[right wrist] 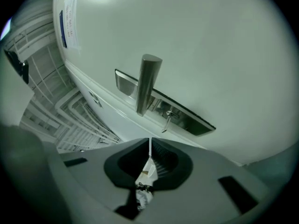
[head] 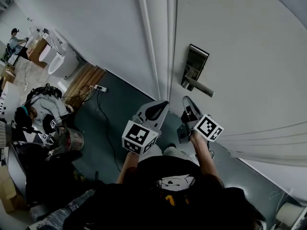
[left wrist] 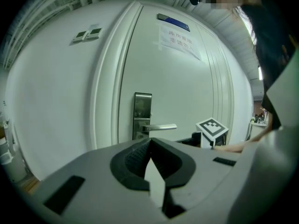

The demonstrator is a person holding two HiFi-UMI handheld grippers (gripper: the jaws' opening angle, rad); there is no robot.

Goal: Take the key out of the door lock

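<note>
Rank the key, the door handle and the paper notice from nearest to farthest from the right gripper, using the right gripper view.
1. key: straight ahead of the right gripper, closest.
2. door handle: beyond the key, slightly left.
3. paper notice: far off, upper left.

Door (head: pixel 230 42): plain white, with white frame mouldings; lock plate (head: pixel 195 61) dark glossy steel, lever handle (head: pixel 200 86) brushed silver, key (right wrist: pixel 166 121) silver. Left gripper (head: pixel 164 103) and right gripper (head: pixel 186 99): matt grey shells with black ribbed pads (left wrist: pixel 135 160), carrying white marker cubes (head: pixel 139 136) printed with black square patterns. Floor (head: pixel 100 143) at near left: dark blue-grey; wooden slats (head: pixel 85 83) at far left: warm brown; person's shirt (head: pixel 144 200): black with a pale print.
</note>
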